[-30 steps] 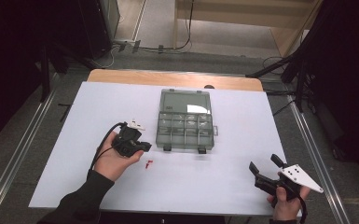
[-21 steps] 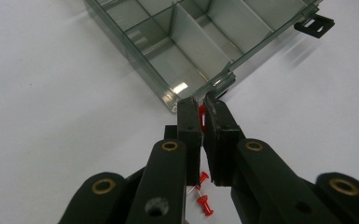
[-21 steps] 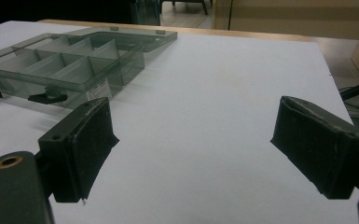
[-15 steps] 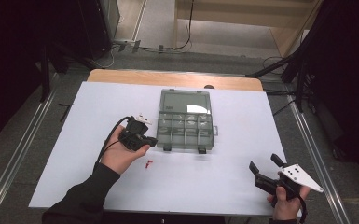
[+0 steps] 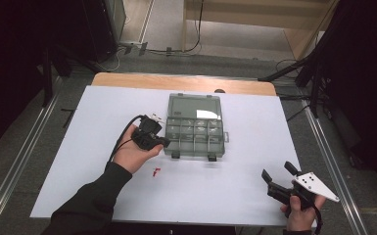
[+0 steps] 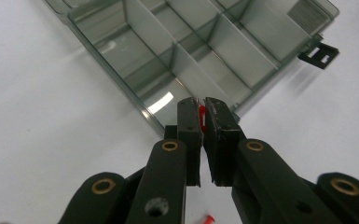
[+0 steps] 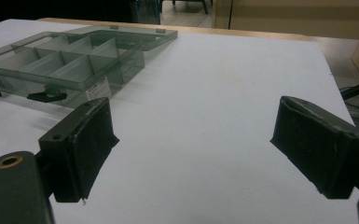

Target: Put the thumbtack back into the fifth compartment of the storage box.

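Note:
A clear grey compartment box (image 5: 194,132) lies open in the middle of the white table, its lid (image 5: 194,104) folded flat behind it. My left gripper (image 5: 163,142) is at the box's front left corner, shut on a small red piece (image 6: 202,115) pinched between its pads, just above the box's near wall (image 6: 121,88). A second small red piece (image 5: 155,172) lies on the table in front of the box, also seen as a red piece (image 6: 208,218) under the jaws. My right gripper (image 5: 276,171) rests near the table's front right, open, with nothing between its pads (image 7: 93,135).
The white table sheet (image 5: 103,112) has bare room to the left and right of the box. Black latches (image 5: 212,158) stick out from the box's front edge. A wooden table edge (image 5: 186,82) runs along the back. Metal rails (image 5: 333,161) flank the table.
My left hand has moved up and to the right toward the box's front left corner, carrying the red piece. The right hand has stayed put.

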